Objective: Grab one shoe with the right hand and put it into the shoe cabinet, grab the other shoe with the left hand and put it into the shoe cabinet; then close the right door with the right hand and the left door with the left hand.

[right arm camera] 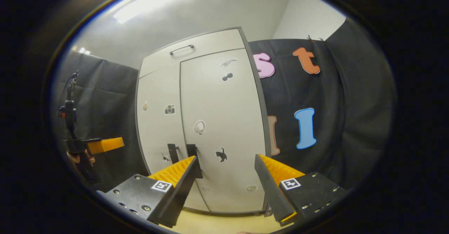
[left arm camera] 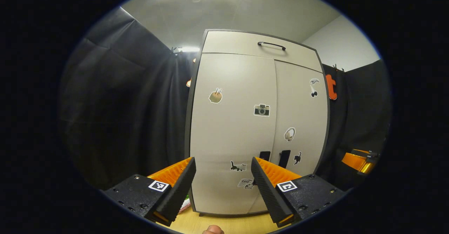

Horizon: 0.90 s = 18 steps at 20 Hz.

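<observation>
Left gripper (left arm camera: 223,178): released — its two fingers stand well apart with nothing between them, held in front of the lower part of the left door; in the right gripper view it shows farther off at the left (right arm camera: 105,145), with a hand (right arm camera: 81,159) below it.
Right gripper (right arm camera: 226,176): released too, fingers spread and holding nothing, in front of the lower part of the right door; in the left gripper view part of it shows at the far right (left arm camera: 357,161).
Floor (left arm camera: 224,223): light wood-coloured boards under the cabinet's foot, just past the fingers.
Shoe cabinet (left arm camera: 257,121): a tall pale cabinet with a dark frame, standing upright on the floor against the black cloth wall.
Left door (left arm camera: 233,128): shut, flush with the front; it carries a few stickers, among them a camera sticker (left arm camera: 261,110) and a cat sticker (left arm camera: 238,166).
Right door (left arm camera: 301,121): shut as well, meeting the left door at the middle seam; more stickers on it.
Door handles (left arm camera: 274,158): two dark upright pulls, one on each side of the seam, low on the doors.
Top flap (left arm camera: 259,49): a shut panel above the doors with a dark bar handle (left arm camera: 272,45).
Shoes: cannot tell where they are — both doors are shut.
</observation>
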Each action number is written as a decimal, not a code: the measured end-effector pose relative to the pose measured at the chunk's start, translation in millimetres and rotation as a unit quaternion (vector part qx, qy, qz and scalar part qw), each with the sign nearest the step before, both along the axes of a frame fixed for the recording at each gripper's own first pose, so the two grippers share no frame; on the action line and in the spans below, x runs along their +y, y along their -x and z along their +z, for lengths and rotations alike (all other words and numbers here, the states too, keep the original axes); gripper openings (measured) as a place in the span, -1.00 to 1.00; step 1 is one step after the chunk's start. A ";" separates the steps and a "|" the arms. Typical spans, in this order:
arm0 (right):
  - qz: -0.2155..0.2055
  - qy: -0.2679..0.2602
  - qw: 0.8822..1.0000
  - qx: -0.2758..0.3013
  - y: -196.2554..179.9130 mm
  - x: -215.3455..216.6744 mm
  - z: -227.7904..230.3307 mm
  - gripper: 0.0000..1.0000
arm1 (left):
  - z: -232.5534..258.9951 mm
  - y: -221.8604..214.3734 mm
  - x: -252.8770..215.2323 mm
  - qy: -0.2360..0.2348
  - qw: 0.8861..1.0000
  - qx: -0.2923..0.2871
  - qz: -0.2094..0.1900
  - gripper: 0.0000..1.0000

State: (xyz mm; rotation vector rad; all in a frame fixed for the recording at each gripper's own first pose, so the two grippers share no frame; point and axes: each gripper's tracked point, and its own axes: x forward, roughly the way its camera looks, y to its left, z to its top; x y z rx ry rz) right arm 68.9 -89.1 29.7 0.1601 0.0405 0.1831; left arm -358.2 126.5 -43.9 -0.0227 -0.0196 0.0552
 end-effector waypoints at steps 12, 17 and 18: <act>-0.002 -0.002 1.000 -0.001 -2.7 -4.9 -1.3 0.94 | -0.5 -0.6 -0.6 -0.005 1.000 0.003 0.000 0.92; -0.003 -0.003 1.000 -0.004 -2.6 -11.5 0.5 0.93 | 1.0 0.8 -3.3 -0.008 1.000 0.005 -0.003 0.92; -0.004 -0.002 1.000 -0.006 -2.1 -13.6 1.2 0.94 | 1.5 1.7 -4.7 -0.010 1.000 0.006 -0.005 0.92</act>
